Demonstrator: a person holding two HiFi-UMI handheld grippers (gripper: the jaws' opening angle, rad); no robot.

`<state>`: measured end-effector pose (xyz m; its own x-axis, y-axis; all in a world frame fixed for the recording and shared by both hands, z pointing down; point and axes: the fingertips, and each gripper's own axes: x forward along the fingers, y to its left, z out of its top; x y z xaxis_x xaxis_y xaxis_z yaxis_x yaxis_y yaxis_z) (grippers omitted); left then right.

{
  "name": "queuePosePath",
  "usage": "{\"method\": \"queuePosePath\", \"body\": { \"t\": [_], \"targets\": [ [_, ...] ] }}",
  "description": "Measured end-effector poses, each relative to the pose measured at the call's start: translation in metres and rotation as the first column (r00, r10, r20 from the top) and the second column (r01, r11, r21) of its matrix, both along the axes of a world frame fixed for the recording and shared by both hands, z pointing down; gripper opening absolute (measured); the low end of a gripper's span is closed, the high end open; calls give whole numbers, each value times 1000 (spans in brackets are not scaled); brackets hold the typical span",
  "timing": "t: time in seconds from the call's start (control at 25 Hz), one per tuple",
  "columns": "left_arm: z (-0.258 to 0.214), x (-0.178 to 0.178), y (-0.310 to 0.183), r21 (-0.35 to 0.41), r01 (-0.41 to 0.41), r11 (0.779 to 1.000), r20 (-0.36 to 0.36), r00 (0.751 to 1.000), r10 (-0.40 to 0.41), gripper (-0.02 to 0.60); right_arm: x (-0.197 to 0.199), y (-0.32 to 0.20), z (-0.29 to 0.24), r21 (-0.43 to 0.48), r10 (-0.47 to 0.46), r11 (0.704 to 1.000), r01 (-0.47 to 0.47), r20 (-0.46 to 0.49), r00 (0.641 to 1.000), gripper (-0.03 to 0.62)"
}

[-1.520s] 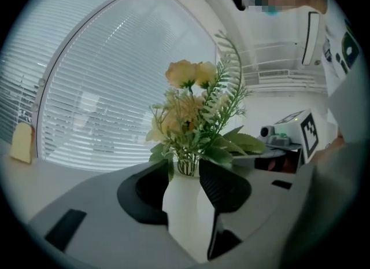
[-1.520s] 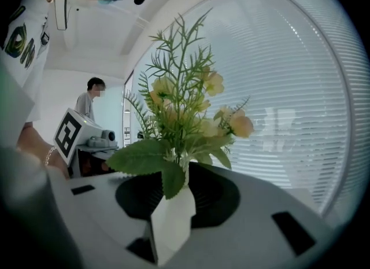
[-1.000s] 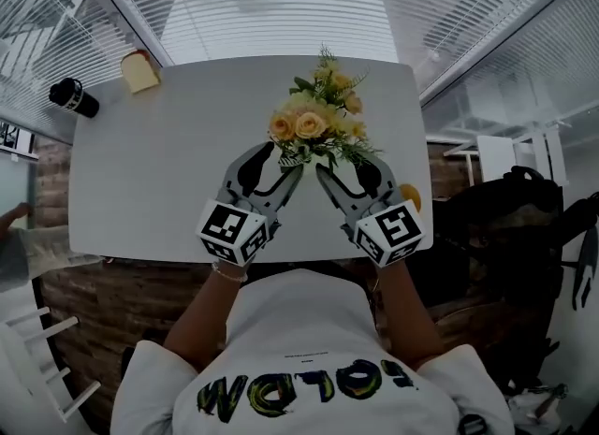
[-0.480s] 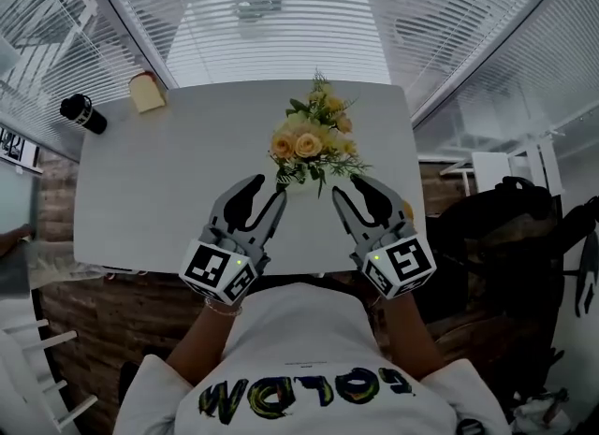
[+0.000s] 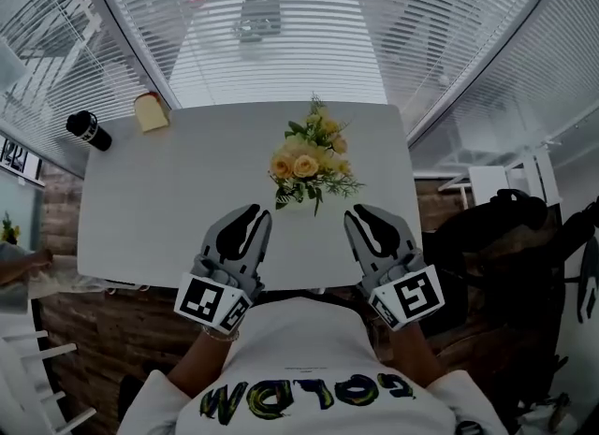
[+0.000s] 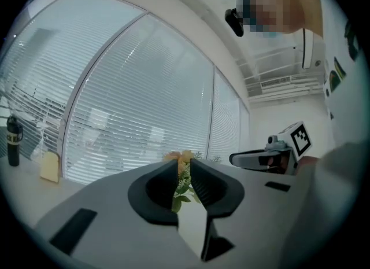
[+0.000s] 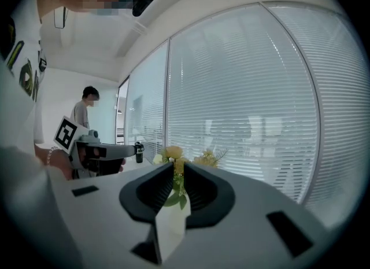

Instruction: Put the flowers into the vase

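A bouquet of yellow roses with green leaves [image 5: 304, 164] stands upright on the white rectangular table [image 5: 159, 199], apart from both grippers. The left gripper [image 5: 249, 216] and right gripper [image 5: 363, 215] hover over the table's near edge. Their jaws have just been closing to narrow slits, with nothing between them.

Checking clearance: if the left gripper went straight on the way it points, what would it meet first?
Likely the yellow flowers, which sit centred in the gap of the left gripper; depth is unclear. Bare white table lies before them. Its jaws have just been closing, with nothing gripped.
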<state>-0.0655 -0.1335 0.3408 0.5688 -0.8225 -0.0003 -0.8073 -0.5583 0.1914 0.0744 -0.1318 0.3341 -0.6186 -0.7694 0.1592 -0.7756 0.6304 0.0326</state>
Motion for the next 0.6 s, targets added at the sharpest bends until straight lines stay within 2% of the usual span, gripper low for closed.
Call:
{"method": "queuePosePath", "body": {
  "t": [0.24, 0.6],
  "targets": [
    [0, 2, 4, 7, 0, 1000, 14, 1000, 0, 64, 0, 5, -2, 1, 6, 1000, -6, -8, 1000, 37],
    [-6, 3, -2, 11, 8, 1000, 13, 1000, -8, 58, 6, -2, -10, 20, 27, 999, -26, -20, 999, 25]
  ]
}}
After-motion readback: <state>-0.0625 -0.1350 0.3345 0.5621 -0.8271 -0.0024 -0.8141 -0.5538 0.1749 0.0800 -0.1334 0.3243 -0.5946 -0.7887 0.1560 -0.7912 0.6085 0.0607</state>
